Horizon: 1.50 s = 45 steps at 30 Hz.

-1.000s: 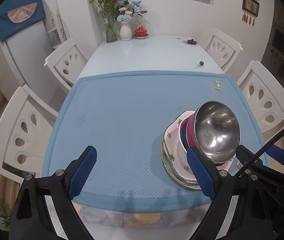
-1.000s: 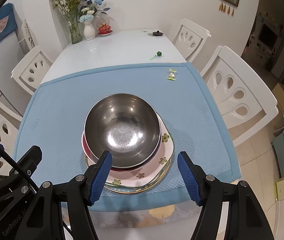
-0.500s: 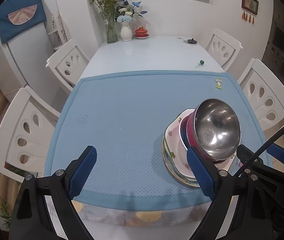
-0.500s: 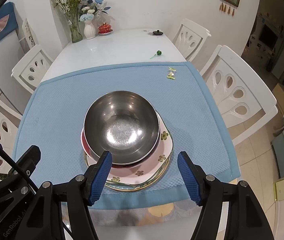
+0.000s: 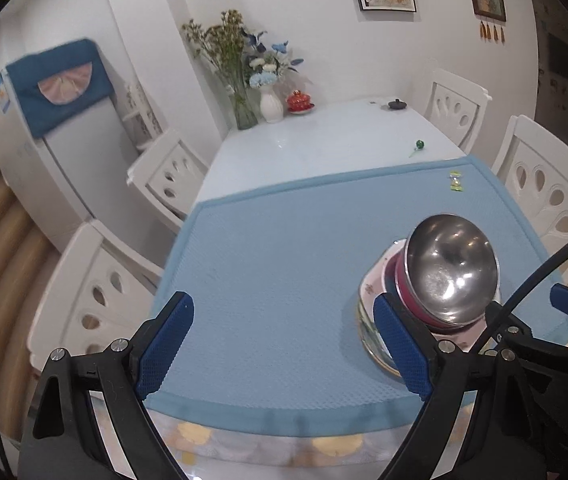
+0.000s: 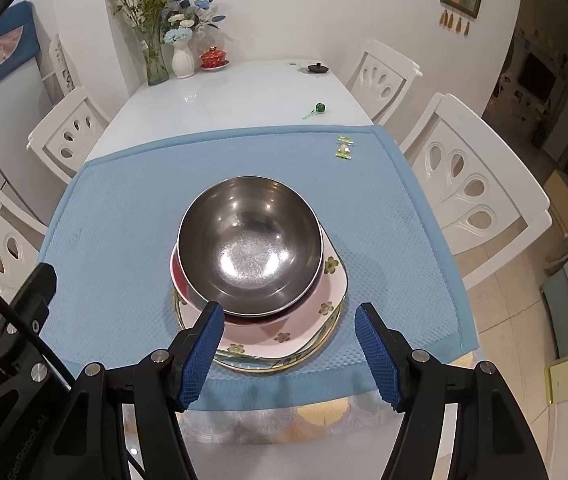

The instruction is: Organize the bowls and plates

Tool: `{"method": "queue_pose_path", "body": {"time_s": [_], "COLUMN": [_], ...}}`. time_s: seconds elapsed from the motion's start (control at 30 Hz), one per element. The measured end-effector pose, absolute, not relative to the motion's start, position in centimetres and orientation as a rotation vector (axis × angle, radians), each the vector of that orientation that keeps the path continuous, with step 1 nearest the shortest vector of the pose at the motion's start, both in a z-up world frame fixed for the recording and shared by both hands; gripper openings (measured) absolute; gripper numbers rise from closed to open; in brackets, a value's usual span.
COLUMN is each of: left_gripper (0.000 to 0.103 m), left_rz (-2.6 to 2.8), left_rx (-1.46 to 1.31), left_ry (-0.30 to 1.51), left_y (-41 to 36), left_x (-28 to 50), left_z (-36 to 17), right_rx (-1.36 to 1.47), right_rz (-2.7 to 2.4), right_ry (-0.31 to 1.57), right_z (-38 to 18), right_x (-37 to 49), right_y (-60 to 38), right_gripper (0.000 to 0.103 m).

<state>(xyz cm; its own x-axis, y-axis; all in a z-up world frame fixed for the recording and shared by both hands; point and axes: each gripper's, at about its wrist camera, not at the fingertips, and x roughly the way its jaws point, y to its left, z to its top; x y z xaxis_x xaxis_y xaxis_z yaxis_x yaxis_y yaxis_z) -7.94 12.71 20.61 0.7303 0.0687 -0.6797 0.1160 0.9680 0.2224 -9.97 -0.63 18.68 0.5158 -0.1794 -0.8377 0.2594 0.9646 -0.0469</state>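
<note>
The steel bowl (image 6: 249,246) hides most of the red bowl (image 6: 175,276) beneath it. In the left view the fridge (image 5: 43,136) is blurred; the plates (image 5: 368,320) are partly hidden.

The left gripper (image 5: 284,348) is a black plastic frame with two fingers faced in blue, cross-hatched rubber pads (image 5: 165,342), fastened by round silver screws (image 5: 119,345). The right gripper (image 6: 290,350) has the same black frame, blue textured pads (image 6: 376,354) and silver screws (image 6: 419,355). A black cable (image 6: 11,312) curves past its left side, beside faint "GenRobot" lettering (image 6: 27,446).
</note>
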Motion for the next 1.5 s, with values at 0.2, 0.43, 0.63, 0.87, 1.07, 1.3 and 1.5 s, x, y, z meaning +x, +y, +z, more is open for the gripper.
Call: {"method": "queue_pose_path", "body": {"time_s": [0.2, 0.43, 0.63, 0.87, 1.07, 1.3, 1.5], "left_gripper": [0.091, 0.091, 0.091, 0.091, 0.091, 0.091, 0.091], "left_rz": [-0.035, -0.046, -0.049, -0.05, -0.047, -0.051, -0.049], "left_rx": [0.25, 0.237, 0.227, 0.232, 0.238, 0.2, 0.205], "left_ry": [0.774, 0.786, 0.79, 0.791, 0.792, 0.821, 0.82], "left_y": [12.8, 12.8, 13.0, 12.7, 12.3, 12.8, 12.8], "left_x": [-7.7, -8.1, -8.1, -8.4, -8.6, -8.4, -8.4], "left_z": [20.5, 20.1, 20.1, 20.1, 20.1, 19.8, 19.8], "right_rx": [0.072, 0.067, 0.061, 0.064, 0.059, 0.031, 0.016], "right_rz": [-0.265, -0.274, -0.272, -0.27, -0.273, -0.269, -0.267], "right_ry": [0.992, 0.998, 0.995, 0.998, 1.003, 0.995, 0.989], "right_z": [18.8, 18.8, 18.9, 18.8, 18.7, 19.0, 19.1], "right_x": [-10.3, -10.6, -10.8, -10.9, -11.0, -10.9, -10.8], "right_y": [-0.4, -0.5, -0.2, -0.2, -0.3, -0.1, -0.1], "right_gripper": [0.066, 0.066, 0.066, 0.066, 0.066, 0.066, 0.066]}}
